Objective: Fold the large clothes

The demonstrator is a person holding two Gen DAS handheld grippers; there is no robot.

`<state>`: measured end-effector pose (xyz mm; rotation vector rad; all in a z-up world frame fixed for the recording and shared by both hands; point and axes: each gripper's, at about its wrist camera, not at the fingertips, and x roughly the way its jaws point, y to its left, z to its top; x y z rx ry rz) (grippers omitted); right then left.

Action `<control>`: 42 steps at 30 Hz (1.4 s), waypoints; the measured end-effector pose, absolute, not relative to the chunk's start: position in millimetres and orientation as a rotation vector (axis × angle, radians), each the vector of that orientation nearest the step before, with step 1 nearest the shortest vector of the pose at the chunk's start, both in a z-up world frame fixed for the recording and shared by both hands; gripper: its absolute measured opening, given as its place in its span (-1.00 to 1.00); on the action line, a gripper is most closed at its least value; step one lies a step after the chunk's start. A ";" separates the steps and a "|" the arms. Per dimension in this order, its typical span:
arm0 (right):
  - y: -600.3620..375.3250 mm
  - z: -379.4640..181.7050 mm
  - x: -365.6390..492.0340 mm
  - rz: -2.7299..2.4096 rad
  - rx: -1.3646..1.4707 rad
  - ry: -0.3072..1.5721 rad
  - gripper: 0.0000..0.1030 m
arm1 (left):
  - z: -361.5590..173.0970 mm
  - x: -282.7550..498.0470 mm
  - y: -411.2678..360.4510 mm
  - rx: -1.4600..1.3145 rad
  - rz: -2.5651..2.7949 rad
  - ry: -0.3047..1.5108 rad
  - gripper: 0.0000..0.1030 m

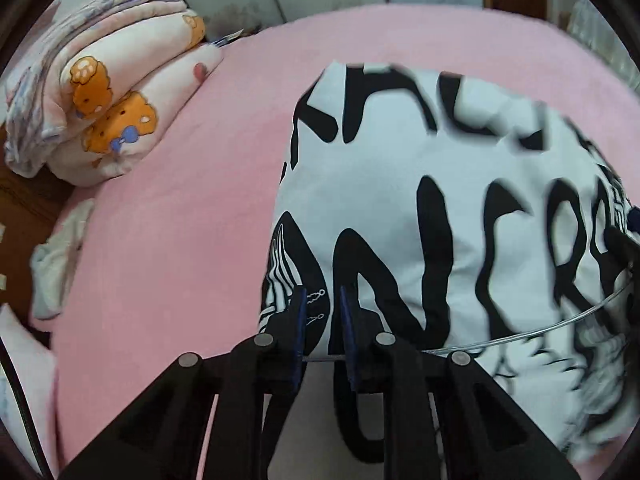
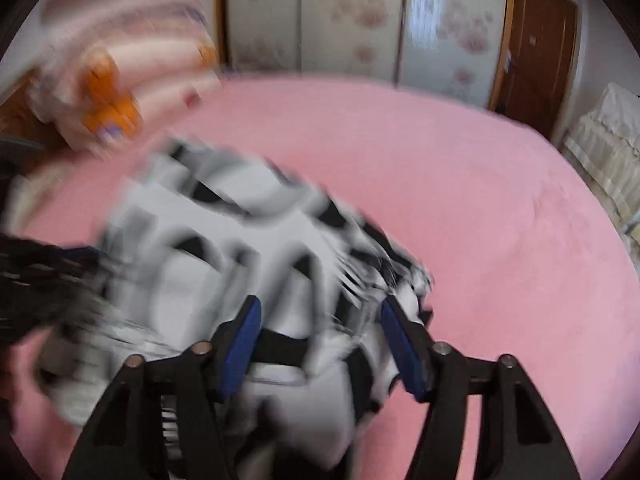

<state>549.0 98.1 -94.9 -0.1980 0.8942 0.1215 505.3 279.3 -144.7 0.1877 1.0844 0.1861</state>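
Note:
A white garment with big black lettering (image 1: pixel 420 168) lies bunched on the pink bed (image 1: pixel 180 220). In the left wrist view my left gripper (image 1: pixel 322 304) is over its near left edge, the jaws drawn to a narrow gap with cloth pinched between the blue pads. In the right wrist view the garment (image 2: pixel 248 240) is blurred. My right gripper (image 2: pixel 320 316) stands over its near right part, jaws well apart, cloth lying between them but not clearly squeezed. The other gripper shows as a dark blur at the left edge (image 2: pixel 36 276).
A folded pink quilt with orange bears (image 1: pixel 112 92) is piled at the bed's far left corner. Wardrobe doors (image 2: pixel 352 20) and a brown door (image 2: pixel 536 48) stand beyond the bed. A cream cloth-covered thing (image 2: pixel 604 148) sits at the right. Bare pink sheet (image 2: pixel 500 220) spreads right of the garment.

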 end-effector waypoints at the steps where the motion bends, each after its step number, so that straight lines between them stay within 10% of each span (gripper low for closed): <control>1: 85.4 -106.1 553.5 0.149 -0.149 0.917 -0.11 | -148.1 506.7 281.8 0.166 0.180 1.089 -0.70; 8: 51.3 -104.2 556.0 0.168 0.002 0.946 -0.10 | -147.1 504.4 287.9 0.123 0.197 1.068 -0.53; 13: 46.0 -78.7 531.0 0.186 0.002 0.934 -0.10 | -133.4 486.9 311.1 0.021 0.316 1.047 0.59; 42: -57.4 95.8 319.7 0.176 -0.014 0.890 -0.06 | 40.2 262.4 188.3 0.025 0.087 1.034 0.75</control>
